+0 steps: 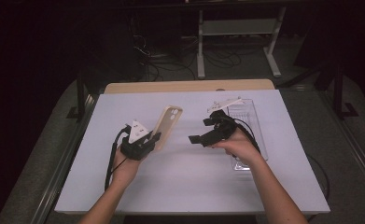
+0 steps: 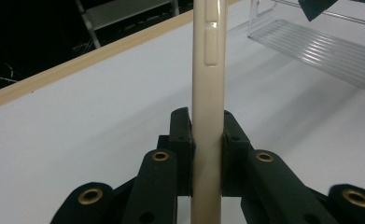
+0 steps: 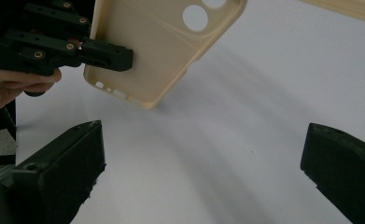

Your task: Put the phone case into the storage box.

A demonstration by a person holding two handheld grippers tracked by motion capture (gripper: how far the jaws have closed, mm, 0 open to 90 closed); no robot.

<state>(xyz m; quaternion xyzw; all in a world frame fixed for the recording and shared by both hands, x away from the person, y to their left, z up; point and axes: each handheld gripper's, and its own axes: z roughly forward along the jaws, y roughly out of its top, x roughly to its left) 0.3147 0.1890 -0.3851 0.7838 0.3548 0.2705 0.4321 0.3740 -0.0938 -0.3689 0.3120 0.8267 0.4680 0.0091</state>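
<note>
Clearly the white tabletop [image 1: 180,186] is my stage, and I will place everything else against the beige phone case [image 1: 167,126] lifted above its middle. Beyond the case and to its right a clear plastic tray [image 1: 250,116] lies flat on the tabletop, well apart from it; I take it as packaging or a receiving dish, though the dim high view leaves me unsure which.

My right gripper [image 1: 203,132] hovers between the case and that tray, its jaws spread wide and holding nothing. In the right gripper view the two black jaws stand far apart with bare tabletop between them and the case [image 3: 157,46] ahead, so I judge this hand is lined up to take or work on the case's free end.

My left gripper [image 1: 148,140] sits at the case's near, lower end, and its jaws pinch the case [image 2: 209,116] edge-on: the left gripper view shows both pads pressed against the thin side wall, with the button ridges running up and away. Held by that end, the case leans up and away from me, off the tabletop, with the camera cut-outs [image 3: 195,17] at the far upper end. I think that tilt is deliberate, since it presents the broad back and the open rim to the other hand.
</note>
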